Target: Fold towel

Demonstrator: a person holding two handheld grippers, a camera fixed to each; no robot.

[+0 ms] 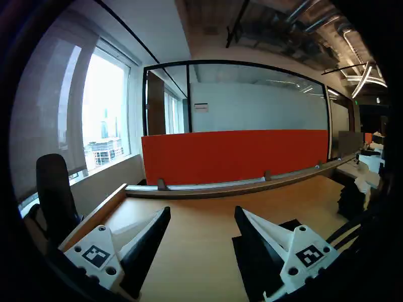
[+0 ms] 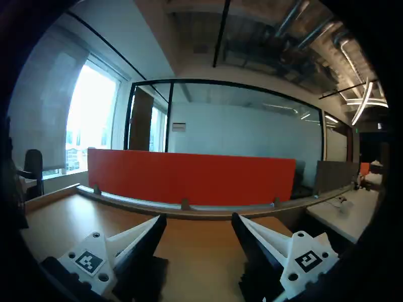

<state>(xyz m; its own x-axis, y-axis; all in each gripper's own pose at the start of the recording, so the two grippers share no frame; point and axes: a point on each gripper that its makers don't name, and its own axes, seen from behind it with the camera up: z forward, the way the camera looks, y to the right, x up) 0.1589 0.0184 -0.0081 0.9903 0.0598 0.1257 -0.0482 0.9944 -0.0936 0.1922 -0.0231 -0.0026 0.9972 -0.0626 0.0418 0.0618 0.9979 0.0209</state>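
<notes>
Wooden desk (image 1: 211,251) before orange divider (image 1: 231,156), left tongs (image 1: 201,216) spread, level, right tongs (image 2: 198,221) spread, level above desk

The left gripper (image 1: 201,210) hides part of a dark cloth (image 1: 240,254), whose rest the lower edge cuts off.

Left gripper view: mounted low over the table (image 1: 201,251), looking level along the left tongs (image 1: 201,209) at the orange partition (image 1: 231,156); close to the window (image 1: 103,116) on its left. Right gripper view: equally low, same heading, along the right tongs (image 2: 198,216); probably placed further right, judging by the more distant window. Shared: table top, partition, glass wall (image 1: 252,100), ceiling (image 1: 262,30).
</notes>
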